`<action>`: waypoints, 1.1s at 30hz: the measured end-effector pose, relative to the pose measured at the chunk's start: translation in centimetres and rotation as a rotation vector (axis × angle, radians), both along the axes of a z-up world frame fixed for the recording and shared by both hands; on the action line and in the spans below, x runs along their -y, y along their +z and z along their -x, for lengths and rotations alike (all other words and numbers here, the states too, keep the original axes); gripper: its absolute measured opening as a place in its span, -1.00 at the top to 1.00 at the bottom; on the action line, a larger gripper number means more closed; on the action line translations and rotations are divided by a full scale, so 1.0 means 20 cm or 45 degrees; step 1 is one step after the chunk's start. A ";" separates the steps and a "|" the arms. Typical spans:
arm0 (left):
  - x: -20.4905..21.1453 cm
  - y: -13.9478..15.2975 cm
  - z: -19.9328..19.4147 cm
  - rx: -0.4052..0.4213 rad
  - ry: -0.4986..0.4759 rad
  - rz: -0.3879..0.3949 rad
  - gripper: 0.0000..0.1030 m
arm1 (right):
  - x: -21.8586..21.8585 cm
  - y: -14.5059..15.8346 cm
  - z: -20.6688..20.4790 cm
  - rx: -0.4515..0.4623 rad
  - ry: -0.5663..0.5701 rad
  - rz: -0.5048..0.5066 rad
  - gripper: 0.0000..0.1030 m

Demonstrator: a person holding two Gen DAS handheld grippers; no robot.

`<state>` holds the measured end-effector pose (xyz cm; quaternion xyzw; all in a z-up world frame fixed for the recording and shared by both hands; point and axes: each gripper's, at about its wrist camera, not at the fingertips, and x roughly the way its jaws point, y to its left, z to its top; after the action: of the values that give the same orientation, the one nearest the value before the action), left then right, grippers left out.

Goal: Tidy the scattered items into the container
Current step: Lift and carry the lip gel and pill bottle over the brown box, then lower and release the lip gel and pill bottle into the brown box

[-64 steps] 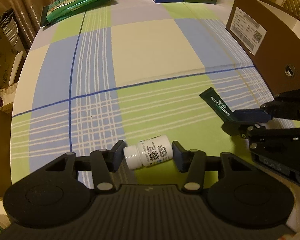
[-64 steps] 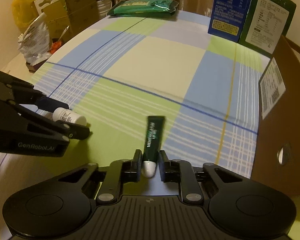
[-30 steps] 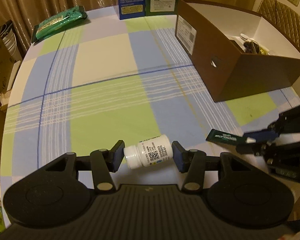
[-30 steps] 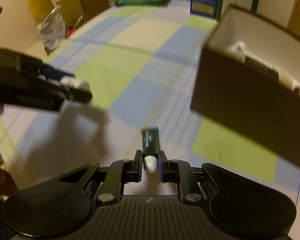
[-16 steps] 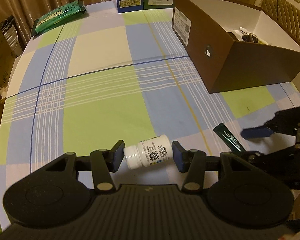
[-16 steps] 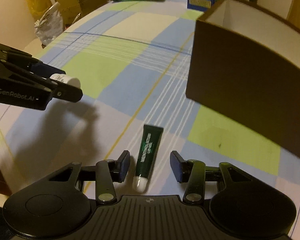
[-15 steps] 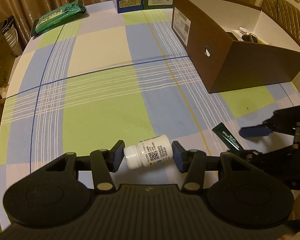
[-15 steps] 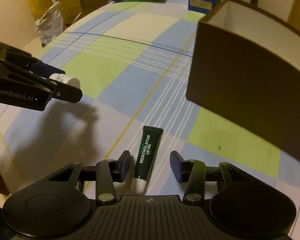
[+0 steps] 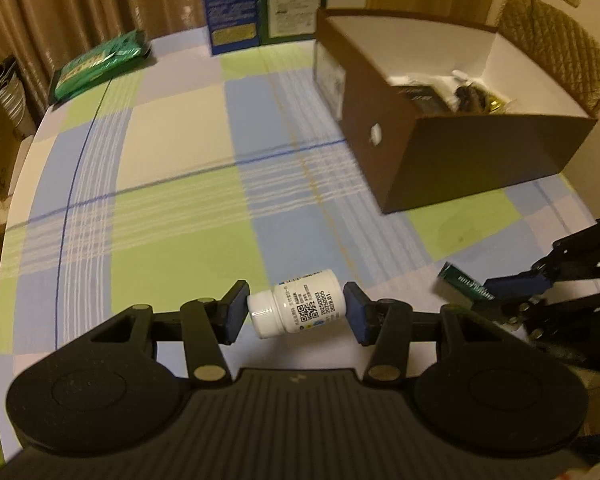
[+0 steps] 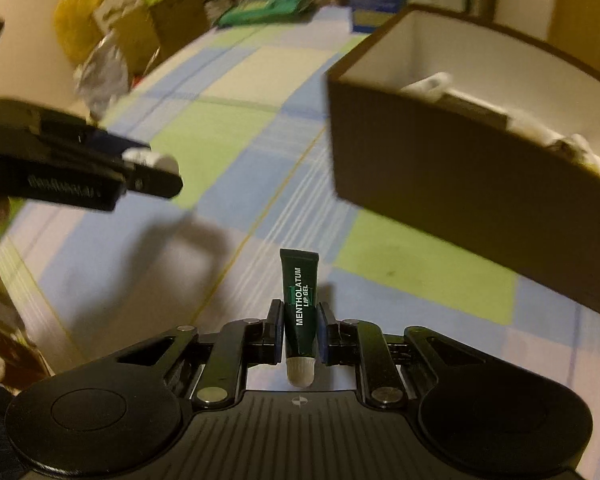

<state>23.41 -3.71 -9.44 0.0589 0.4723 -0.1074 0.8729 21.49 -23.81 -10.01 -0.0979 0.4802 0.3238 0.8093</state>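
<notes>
My left gripper [image 9: 295, 312] is shut on a small white pill bottle [image 9: 296, 309], held sideways above the checked tablecloth. It also shows at the left of the right wrist view [image 10: 152, 168]. My right gripper [image 10: 299, 330] is shut on a dark green lip gel tube [image 10: 300, 296], white cap toward the camera, lifted off the cloth. The tube also shows in the left wrist view [image 9: 466, 286], in the right gripper's fingers. The brown cardboard box [image 9: 452, 160] stands open at the far right with several items inside; in the right wrist view its wall [image 10: 460, 184] is close ahead on the right.
A green packet [image 9: 100, 62] lies at the table's far left. A blue carton [image 9: 230, 4] and a green carton [image 9: 294, 0] stand at the back edge. A quilted chair [image 9: 560, 52] is behind the box. Bags and boxes [image 10: 112, 44] sit beyond the table's left side.
My right gripper has shut on the lip gel tube, which lay loose between open fingers, and lifted it. Both grippers have moved toward the box; the views are blurred.
</notes>
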 end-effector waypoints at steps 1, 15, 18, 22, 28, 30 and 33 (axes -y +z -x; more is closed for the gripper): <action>0.03 0.02 -0.01 0.010 -0.015 0.003 0.11 | 0.04 0.03 0.00 0.004 -0.020 -0.014 0.74; 0.40 0.22 -0.13 0.132 -0.207 0.034 0.11 | 0.40 0.38 -0.02 0.120 -0.154 -0.129 0.74; 0.48 0.25 -0.16 0.163 -0.246 0.042 0.11 | 0.48 0.45 -0.06 0.156 -0.190 -0.162 0.74; 0.60 0.31 -0.23 0.205 -0.300 0.057 0.11 | 0.60 0.55 -0.14 0.213 -0.228 -0.179 0.74; 0.77 0.34 -0.38 0.247 -0.353 0.091 0.11 | 0.71 0.63 -0.34 0.295 -0.269 -0.168 0.74; 0.82 0.34 -0.45 0.242 -0.354 0.101 0.11 | 0.72 0.62 -0.44 0.299 -0.275 -0.170 0.74; 0.89 0.33 -0.56 0.231 -0.348 0.113 0.11 | 0.72 0.60 -0.57 0.308 -0.274 -0.142 0.74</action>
<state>34.63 -21.55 -2.79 0.0935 0.3738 -0.2403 0.8910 32.98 -38.25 1.98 -0.0391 0.3684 0.2470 0.8954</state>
